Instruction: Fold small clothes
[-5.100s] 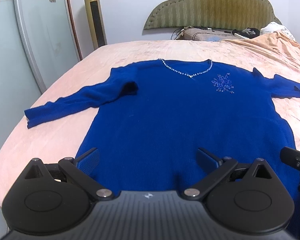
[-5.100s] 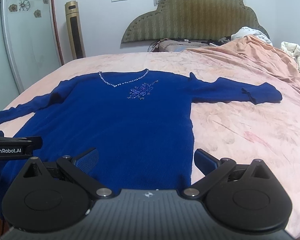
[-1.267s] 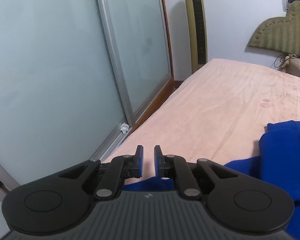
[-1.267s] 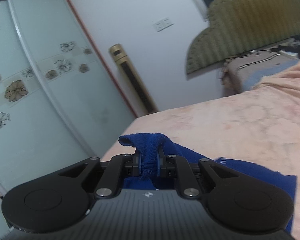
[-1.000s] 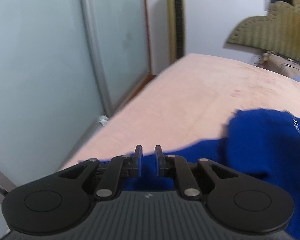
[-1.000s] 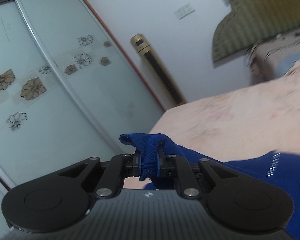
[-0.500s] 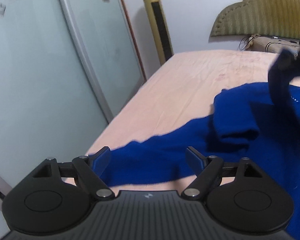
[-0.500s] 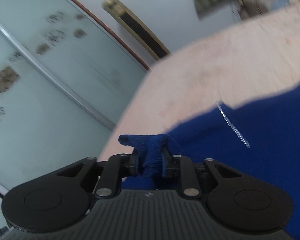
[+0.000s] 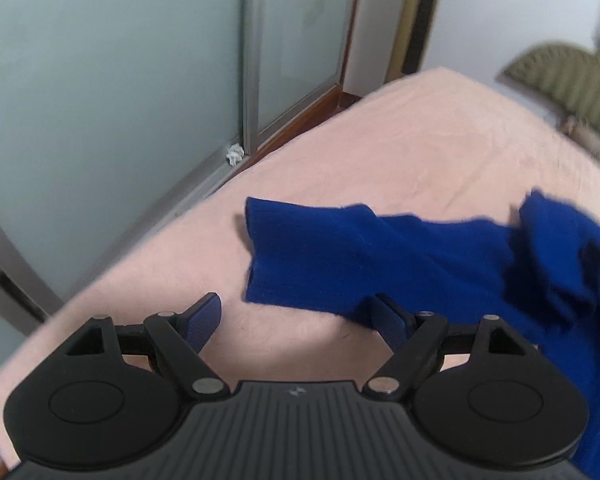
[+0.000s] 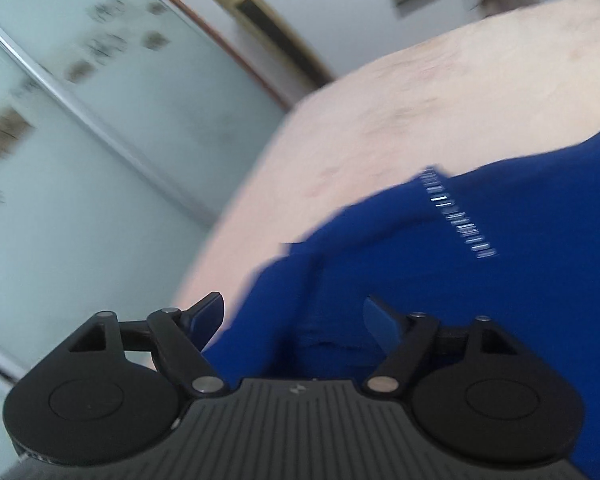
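Note:
A blue sweater (image 10: 480,292) lies on the pink bed (image 10: 440,92); its beaded neckline (image 10: 456,216) shows in the right wrist view. Its left sleeve (image 9: 360,252) lies flat across the bed in the left wrist view, cuff end toward the bed's left edge. My left gripper (image 9: 296,316) is open and empty, just in front of the sleeve's cuff. My right gripper (image 10: 296,318) is open over the sweater's folded shoulder fabric, holding nothing.
Frosted sliding wardrobe doors (image 9: 100,80) stand close along the bed's left edge (image 9: 160,232). A tall gold tower fan (image 10: 268,32) and a padded headboard (image 9: 572,76) are at the far end. The right wrist view is motion-blurred.
My right gripper opened and let go of the sleeve fabric it was shut on. My left gripper stayed open and swung left, toward the sleeve's cuff.

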Action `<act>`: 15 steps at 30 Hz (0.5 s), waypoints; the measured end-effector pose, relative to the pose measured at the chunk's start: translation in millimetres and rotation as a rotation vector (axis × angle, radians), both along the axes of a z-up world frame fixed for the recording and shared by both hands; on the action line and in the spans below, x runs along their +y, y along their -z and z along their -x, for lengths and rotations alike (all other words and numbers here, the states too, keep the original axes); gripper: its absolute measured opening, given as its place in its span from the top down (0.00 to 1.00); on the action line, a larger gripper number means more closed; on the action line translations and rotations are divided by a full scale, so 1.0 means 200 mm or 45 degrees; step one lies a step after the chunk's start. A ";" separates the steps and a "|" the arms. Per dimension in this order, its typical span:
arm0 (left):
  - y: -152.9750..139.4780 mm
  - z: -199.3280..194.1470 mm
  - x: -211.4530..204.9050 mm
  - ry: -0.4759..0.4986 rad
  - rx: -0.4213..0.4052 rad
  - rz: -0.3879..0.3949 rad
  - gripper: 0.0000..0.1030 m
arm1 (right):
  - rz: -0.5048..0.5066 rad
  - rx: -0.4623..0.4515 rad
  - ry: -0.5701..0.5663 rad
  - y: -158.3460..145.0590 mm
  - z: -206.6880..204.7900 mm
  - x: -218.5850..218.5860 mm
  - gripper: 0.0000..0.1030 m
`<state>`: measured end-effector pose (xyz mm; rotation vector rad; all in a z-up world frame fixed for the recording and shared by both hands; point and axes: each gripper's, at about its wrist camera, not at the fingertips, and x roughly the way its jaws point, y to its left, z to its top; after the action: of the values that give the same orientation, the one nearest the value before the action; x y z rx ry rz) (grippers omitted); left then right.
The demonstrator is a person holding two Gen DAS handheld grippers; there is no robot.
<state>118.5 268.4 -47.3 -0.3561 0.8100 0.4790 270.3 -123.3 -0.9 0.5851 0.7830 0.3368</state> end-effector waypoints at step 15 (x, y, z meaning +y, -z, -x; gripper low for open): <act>0.00 -0.04 0.14 -0.135 -0.177 0.468 0.04 | 0.039 0.042 -0.009 0.04 -0.07 0.03 0.86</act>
<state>127.2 295.6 -48.0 -0.7679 0.7447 0.3976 284.4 -117.8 -9.1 0.5603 0.8211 0.3218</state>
